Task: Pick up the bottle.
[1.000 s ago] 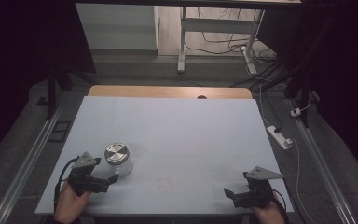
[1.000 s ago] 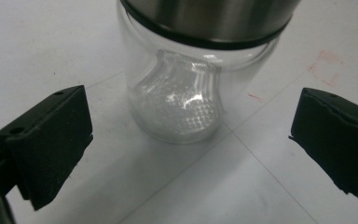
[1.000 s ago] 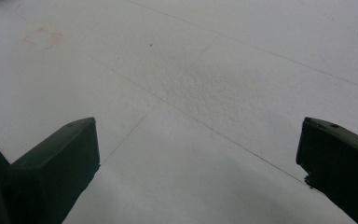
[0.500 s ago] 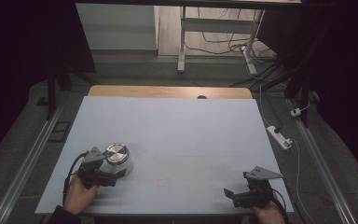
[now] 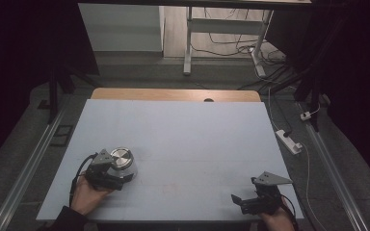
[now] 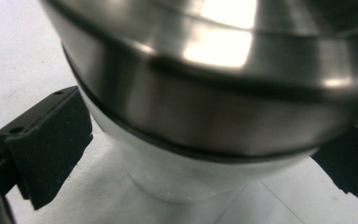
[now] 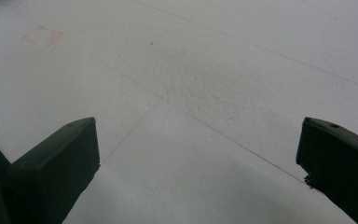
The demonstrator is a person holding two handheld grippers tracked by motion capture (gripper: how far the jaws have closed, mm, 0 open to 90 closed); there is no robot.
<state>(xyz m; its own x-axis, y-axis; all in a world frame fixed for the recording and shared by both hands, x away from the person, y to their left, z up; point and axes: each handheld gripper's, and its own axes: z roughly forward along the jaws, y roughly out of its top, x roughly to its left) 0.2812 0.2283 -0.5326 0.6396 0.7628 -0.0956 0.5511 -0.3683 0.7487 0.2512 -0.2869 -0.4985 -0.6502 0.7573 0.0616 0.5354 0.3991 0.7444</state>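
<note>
A round container [image 5: 121, 159] with a white body and a brushed metal lid stands on the pale blue table [image 5: 192, 144], near the front left. My left gripper [image 5: 124, 172], held by a hand, reaches around it from the near side. In the left gripper view the container [image 6: 200, 107] looms between the two black jaws of the left gripper [image 6: 205, 158], which stand apart on either side of the white body. Open at the front right corner, my right gripper [image 5: 239, 200] points left, and my right gripper [image 7: 198, 154] has bare table between its jaws.
A wooden strip [image 5: 173, 94] runs along the table's far edge. A power strip [image 5: 289, 141] and cables lie on the floor to the right. Metal rails run along both sides of the table, and a desk frame [image 5: 189, 43] stands beyond it.
My left gripper has moved forward and right until its jaws stand around the container. The right gripper has stayed where it was.
</note>
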